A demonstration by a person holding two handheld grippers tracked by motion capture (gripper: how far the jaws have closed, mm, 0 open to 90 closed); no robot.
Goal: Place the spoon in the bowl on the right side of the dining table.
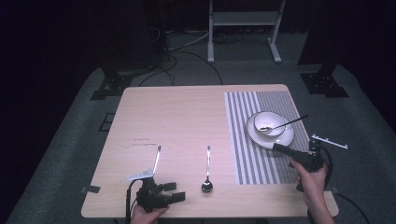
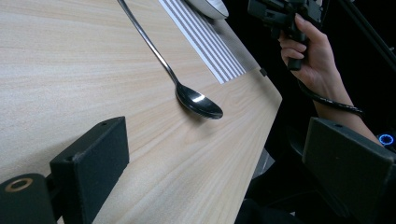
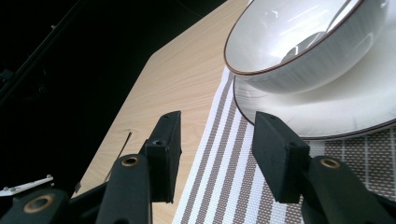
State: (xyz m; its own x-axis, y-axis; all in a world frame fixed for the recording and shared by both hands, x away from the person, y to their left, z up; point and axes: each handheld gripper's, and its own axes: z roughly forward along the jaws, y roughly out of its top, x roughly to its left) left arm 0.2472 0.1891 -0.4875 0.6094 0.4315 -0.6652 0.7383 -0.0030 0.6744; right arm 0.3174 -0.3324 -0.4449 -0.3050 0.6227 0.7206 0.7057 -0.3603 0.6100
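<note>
Spoon point(image 1: 207, 173): beside left gripper point(image 1: 175, 192), jaws wide, empty; approach handle squarely
Right gripper point(image 1: 279, 148): half open, empty, bowl point(image 1: 270, 123) just ahead

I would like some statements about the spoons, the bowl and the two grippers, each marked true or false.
1. A spoon rests in the bowl. True.
2. The bowl stands directly on the bare wood. False: it sits on a plate, which lies on the striped placemat.
3. The right gripper holds a spoon. False: its jaws are apart with nothing between them, near the plate's edge.
4. A second spoon lies on the wooden table, left of the placemat. True.
5. The left gripper is clamped on that second spoon. False: its jaws are open, and the spoon lies beyond them.
</note>
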